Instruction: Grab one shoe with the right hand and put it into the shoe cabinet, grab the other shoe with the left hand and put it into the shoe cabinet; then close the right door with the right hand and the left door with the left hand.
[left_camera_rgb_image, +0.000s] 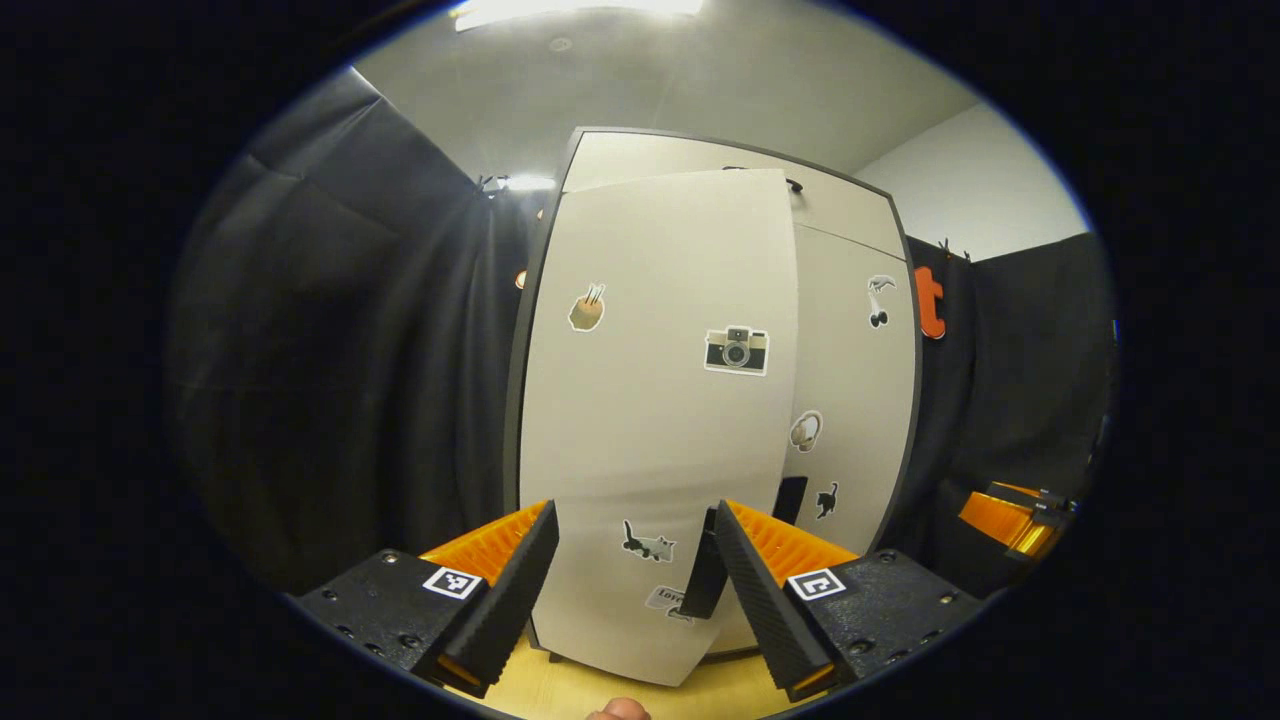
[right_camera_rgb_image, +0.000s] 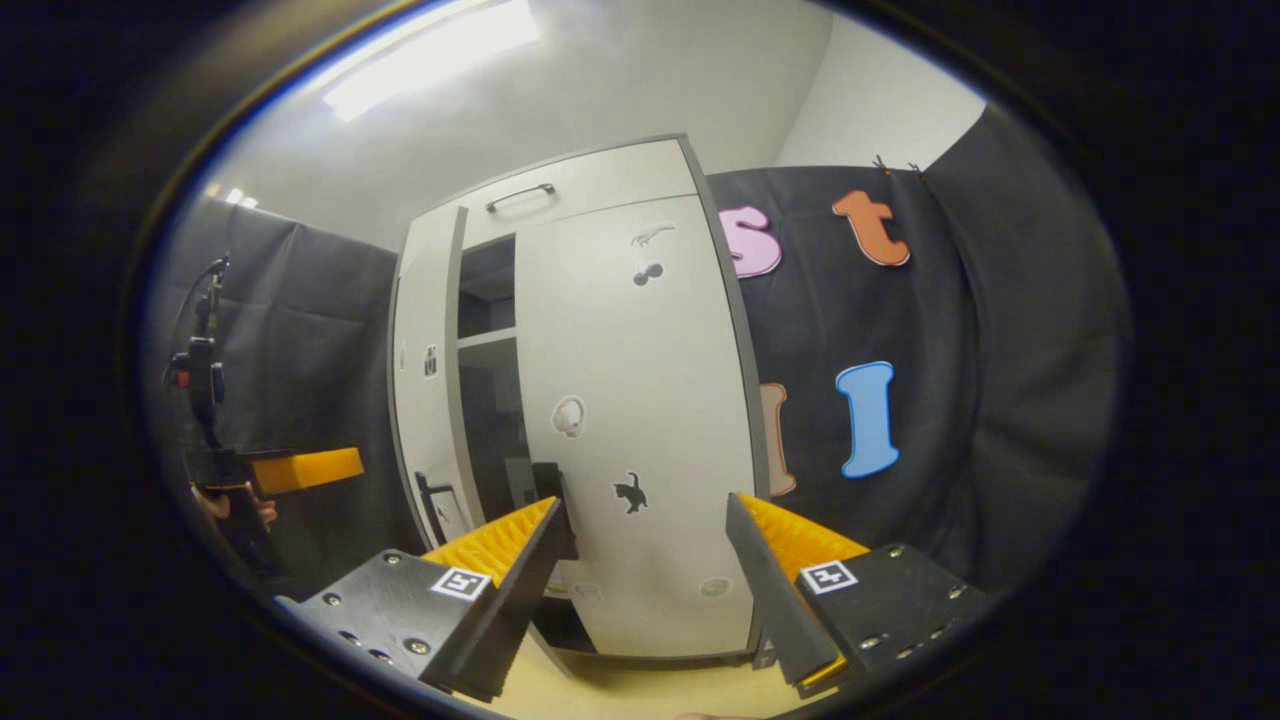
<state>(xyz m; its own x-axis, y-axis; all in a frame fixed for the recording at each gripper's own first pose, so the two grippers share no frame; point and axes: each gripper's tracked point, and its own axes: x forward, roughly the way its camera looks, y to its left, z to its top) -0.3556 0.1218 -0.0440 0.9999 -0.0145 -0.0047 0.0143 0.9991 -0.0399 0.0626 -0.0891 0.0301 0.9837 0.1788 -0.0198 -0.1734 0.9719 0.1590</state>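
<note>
- Left gripper (left_camera_rgb_image: 632, 560) spread wide, holding nothing, close in front of the left door (left_camera_rgb_image: 655, 420).
- Right gripper (right_camera_rgb_image: 645, 560) likewise wide open and empty, facing the right door (right_camera_rgb_image: 640, 420).
- Right door shut against the cabinet (right_camera_rgb_image: 590, 180); left door ajar, a dark gap with a shelf (right_camera_rgb_image: 487, 338) between them.
- No shoe can be made out in the gap.
- Cabinet stands on a pale wood floor (left_camera_rgb_image: 600, 692).

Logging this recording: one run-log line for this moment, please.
right door closed | left door ajar | left gripper open, facing it | right gripper open
</note>
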